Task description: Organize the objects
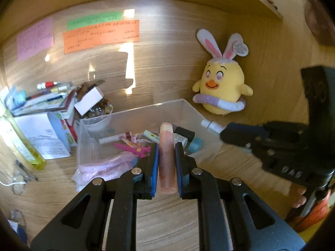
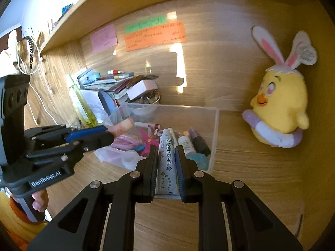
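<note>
My left gripper (image 1: pixel 166 146) is shut on a peach-pink tube (image 1: pixel 166 156), held lengthwise above the near rim of a clear plastic bin (image 1: pixel 144 110). In the right wrist view my right gripper (image 2: pixel 166 149) is shut on a white ointment tube (image 2: pixel 166 161) with green print, also over the bin (image 2: pixel 216 129). Inside the bin lie pink scissors (image 1: pixel 134 149), a pink pouch (image 1: pixel 106 167), small bottles (image 2: pixel 187 144) and other toiletries. The right gripper (image 1: pixel 226 135) shows at the right of the left wrist view, its white tube (image 1: pixel 211 125) sticking out. The left gripper (image 2: pixel 108 132) appears at the left of the right wrist view.
A yellow chick plush with bunny ears (image 1: pixel 223 83) leans on the wooden back wall to the right of the bin. Left of the bin stand a stack of books and boxes (image 1: pixel 48 104), a bowl of beads (image 1: pixel 98 113) and a yellow-green bottle (image 1: pixel 23 146). Sticky notes (image 1: pixel 100 33) hang on the wall.
</note>
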`<control>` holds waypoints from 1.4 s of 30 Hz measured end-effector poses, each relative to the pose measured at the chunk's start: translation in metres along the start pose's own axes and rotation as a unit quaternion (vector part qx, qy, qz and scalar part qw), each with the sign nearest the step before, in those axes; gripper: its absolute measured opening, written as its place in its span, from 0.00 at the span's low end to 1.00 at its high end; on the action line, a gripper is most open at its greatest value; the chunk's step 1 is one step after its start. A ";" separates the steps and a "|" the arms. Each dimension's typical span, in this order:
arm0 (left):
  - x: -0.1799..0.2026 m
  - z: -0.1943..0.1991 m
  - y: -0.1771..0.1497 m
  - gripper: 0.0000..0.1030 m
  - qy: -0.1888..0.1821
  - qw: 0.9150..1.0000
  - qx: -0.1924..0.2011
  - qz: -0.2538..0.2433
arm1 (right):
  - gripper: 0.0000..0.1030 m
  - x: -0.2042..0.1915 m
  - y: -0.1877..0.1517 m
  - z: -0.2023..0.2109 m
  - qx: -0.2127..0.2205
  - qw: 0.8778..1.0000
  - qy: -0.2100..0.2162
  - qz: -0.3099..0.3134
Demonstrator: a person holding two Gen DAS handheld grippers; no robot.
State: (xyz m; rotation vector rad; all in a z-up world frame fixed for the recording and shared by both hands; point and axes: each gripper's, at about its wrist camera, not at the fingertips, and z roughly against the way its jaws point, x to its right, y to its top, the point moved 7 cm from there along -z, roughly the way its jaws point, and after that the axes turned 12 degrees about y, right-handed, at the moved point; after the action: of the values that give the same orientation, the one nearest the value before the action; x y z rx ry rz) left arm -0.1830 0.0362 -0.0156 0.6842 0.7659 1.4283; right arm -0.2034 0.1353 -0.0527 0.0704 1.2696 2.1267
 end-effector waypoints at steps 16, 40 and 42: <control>-0.006 -0.068 -0.010 0.14 -0.021 0.996 -0.080 0.035 | 0.15 0.024 -0.005 -0.070 -0.060 0.998 -0.020 -0.012; -0.040 0.017 -0.015 0.94 0.036 0.997 0.030 0.057 | 0.86 -0.015 -0.001 -0.003 0.005 0.999 -0.043 0.015; -0.043 0.018 -0.023 0.94 0.038 0.997 0.024 0.059 | 0.86 -0.018 -0.006 -0.001 0.006 0.999 -0.045 0.014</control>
State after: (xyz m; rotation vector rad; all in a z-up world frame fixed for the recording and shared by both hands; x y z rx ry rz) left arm -0.1540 -0.0074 -0.0210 0.7254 0.8326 1.5542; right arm -0.1870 0.1265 -0.0531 0.1879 1.2364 2.1151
